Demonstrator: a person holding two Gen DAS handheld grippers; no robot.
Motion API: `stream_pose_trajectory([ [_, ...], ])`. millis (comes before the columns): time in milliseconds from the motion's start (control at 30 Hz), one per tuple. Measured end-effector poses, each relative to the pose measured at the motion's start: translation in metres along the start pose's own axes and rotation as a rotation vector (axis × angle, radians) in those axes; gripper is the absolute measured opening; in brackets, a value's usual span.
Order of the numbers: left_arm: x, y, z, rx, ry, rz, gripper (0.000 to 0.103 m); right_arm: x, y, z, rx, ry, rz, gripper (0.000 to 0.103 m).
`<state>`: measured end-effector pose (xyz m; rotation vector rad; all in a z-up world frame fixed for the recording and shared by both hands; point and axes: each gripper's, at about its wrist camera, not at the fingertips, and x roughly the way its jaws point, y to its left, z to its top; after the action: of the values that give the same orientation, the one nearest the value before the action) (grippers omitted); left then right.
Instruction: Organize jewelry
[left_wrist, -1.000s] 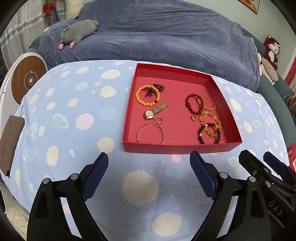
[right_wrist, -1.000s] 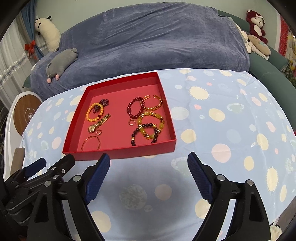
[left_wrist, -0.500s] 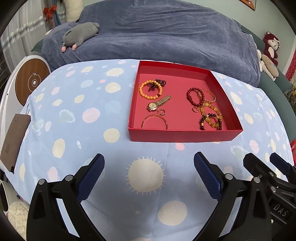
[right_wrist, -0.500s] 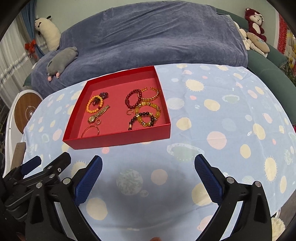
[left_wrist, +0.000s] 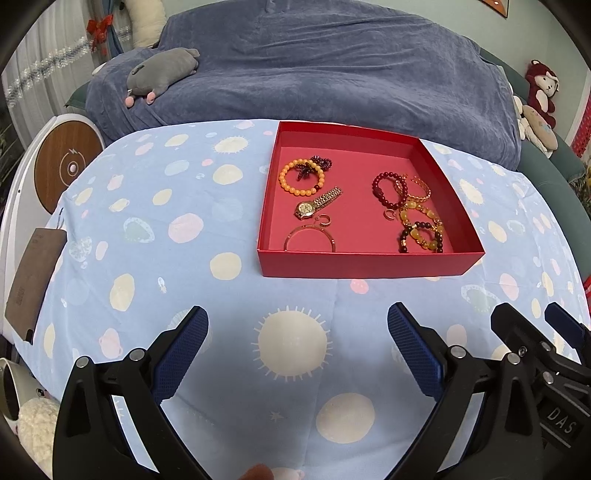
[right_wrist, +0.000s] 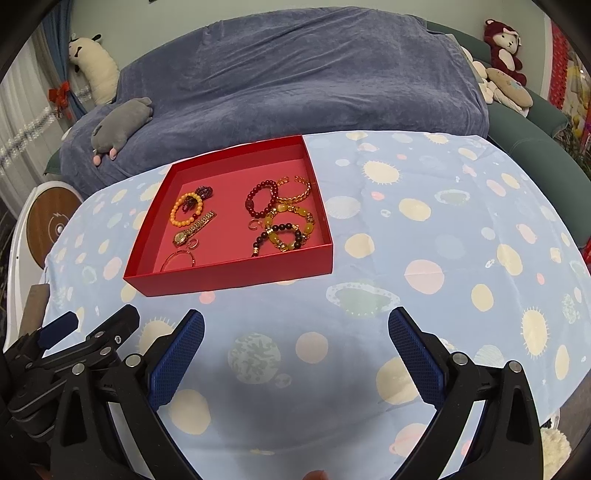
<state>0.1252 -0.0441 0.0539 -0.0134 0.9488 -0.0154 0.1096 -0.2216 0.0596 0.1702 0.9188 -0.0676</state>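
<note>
I read this as a home living room; blanket-draped sofa across the top, plush toys upper right, planet-print tablecloth below.

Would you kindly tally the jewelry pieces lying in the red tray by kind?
In the red tray:
Beaded bracelets: 5 (orange, garnet cluster, dark red, yellow, mixed dark-and-yellow)
Gold chain bangle: 1
Thin gold bangle: 1
Wristwatch: 1
Small rings: 2 ()
Total: 10
</note>
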Motion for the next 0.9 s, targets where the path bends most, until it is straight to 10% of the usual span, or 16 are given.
stream_pose_trajectory([
  [900,0.002,-0.0025,0.0009,0.007,0.005,0.014,0.095,-0.0005,-0.0016,-0.0001,-0.009,-0.007,-0.013,0.096],
])
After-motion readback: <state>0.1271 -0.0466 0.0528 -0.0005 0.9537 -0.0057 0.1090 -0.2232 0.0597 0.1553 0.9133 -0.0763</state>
